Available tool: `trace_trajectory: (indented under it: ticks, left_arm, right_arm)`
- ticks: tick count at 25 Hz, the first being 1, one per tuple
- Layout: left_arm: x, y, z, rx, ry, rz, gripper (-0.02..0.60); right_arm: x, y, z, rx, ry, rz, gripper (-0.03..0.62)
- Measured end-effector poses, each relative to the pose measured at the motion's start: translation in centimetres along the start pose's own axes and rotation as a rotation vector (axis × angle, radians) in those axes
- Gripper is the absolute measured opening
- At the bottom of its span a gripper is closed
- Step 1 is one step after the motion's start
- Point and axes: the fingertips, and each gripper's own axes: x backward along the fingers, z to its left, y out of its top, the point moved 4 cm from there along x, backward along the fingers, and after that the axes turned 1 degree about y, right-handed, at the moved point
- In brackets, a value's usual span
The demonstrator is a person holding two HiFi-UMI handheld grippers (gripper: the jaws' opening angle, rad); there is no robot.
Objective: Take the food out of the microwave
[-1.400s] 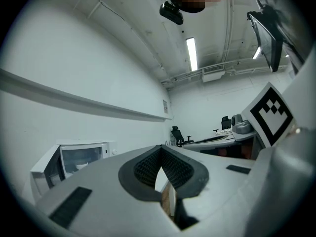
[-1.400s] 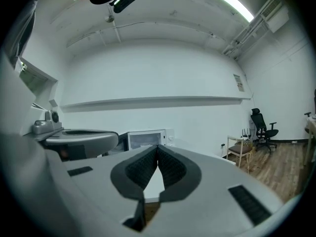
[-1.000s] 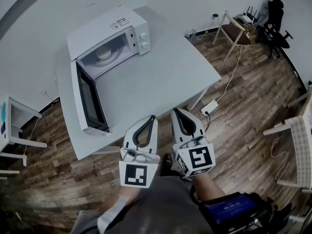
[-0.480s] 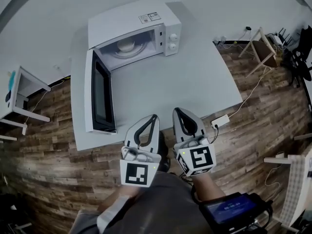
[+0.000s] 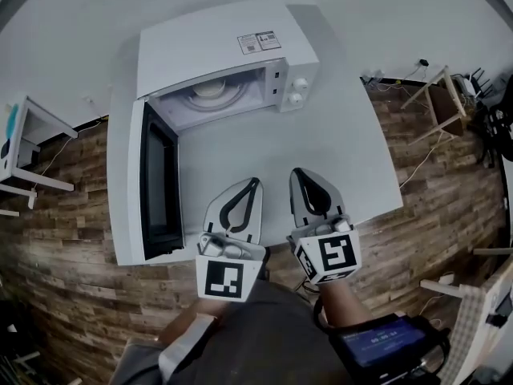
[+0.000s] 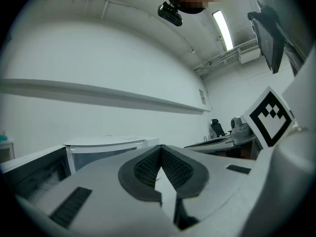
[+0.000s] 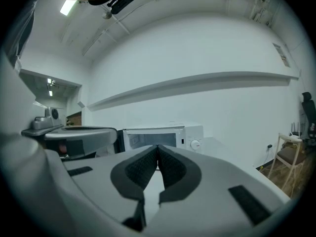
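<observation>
Left tongs (image 5: 253, 184) and right tongs (image 5: 296, 175) sit pinched together, empty; only head view shows the dish (image 5: 210, 95) inside the microwave (image 5: 208, 42).

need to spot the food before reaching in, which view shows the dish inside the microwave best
The head view: it looks down into the open white box-shaped microwave and shows the round white dish on its floor. The right gripper view shows the cavity level-on, no dish discernible. The left gripper view catches only the door.
</observation>
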Motion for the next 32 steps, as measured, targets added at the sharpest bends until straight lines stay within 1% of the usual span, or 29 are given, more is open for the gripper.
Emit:
trace_trajectory:
  ticks: [3,6,10,14,17,21,26,32]
  left_arm:
    - [-2.1,-0.1,1.8,0.023,0.031,0.001,0.006]
    - [-3.6,-0.5,3.9,0.037,0.074,-0.003,0.006]
    - [-4.7,-1.3,6.8,0.062,0.139,0.005,0.006]
    - [-5.4,-1.4,9.1,0.073,0.176,-0.001,0.006]
    - [-5.6,-1.3,10.1,0.078,0.193,-0.017,0.006]
    - [-5.9,-0.7,10.5,0.069,0.191,-0.033,0.006]
    - [-5.8,-0.9,11.5,0.074,0.225,-0.018,0.006]
    - [-6.6,-1.6,12.8,0.081,0.265,-0.009,0.006]
  right_arm:
    - [-3.0,0.5,-1.2,0.013,0.019,0.009,0.008]
    - [-6.0,0.6,-1.4,0.034,0.058,0.029,0.008]
    - [-9.6,0.5,-0.7,0.055,0.121,0.059,0.008]
    - [-12.2,1.0,0.3,0.079,0.162,0.067,0.008]
    - [-13.1,1.3,1.0,0.098,0.184,0.073,0.008]
    - [-13.9,1.9,1.3,0.111,0.195,0.067,0.008]
    - [-15.2,2.4,1.9,0.129,0.228,0.07,0.008]
    - [-17.3,1.5,1.9,0.142,0.269,0.097,0.008]
